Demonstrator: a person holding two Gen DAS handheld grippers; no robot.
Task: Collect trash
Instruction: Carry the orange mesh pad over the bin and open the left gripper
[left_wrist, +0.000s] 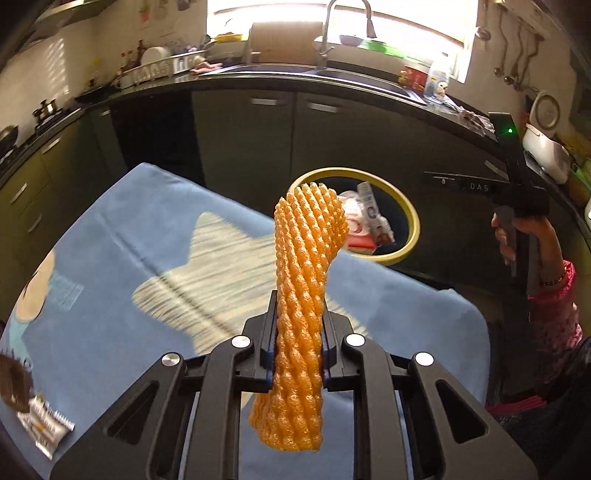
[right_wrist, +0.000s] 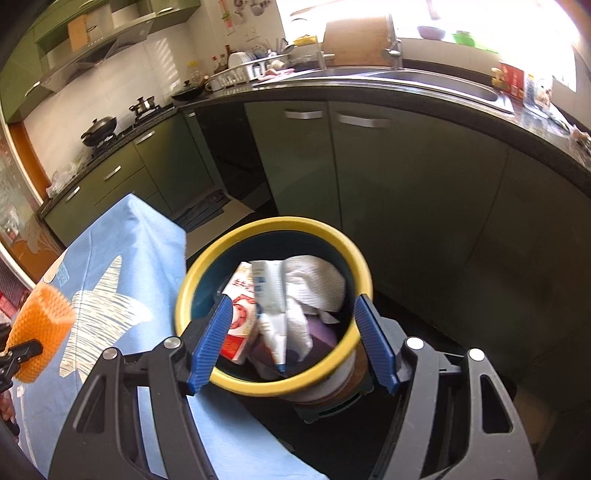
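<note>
My left gripper is shut on an orange foam fruit net, which stands up between the pads above the blue tablecloth. The same net shows at the left edge of the right wrist view. A yellow-rimmed trash bin stands just past the table's far edge and holds paper and wrappers. In the right wrist view my right gripper is open. Its blue pads frame the bin's rim without pressing on it. A crumpled paper towel and a red-and-white packet lie inside.
A white wrapper and a brown packet lie on the cloth at the lower left. A person's hand in a pink sleeve holds the other gripper to the right of the bin. Green kitchen cabinets and a dark counter with a sink stand behind.
</note>
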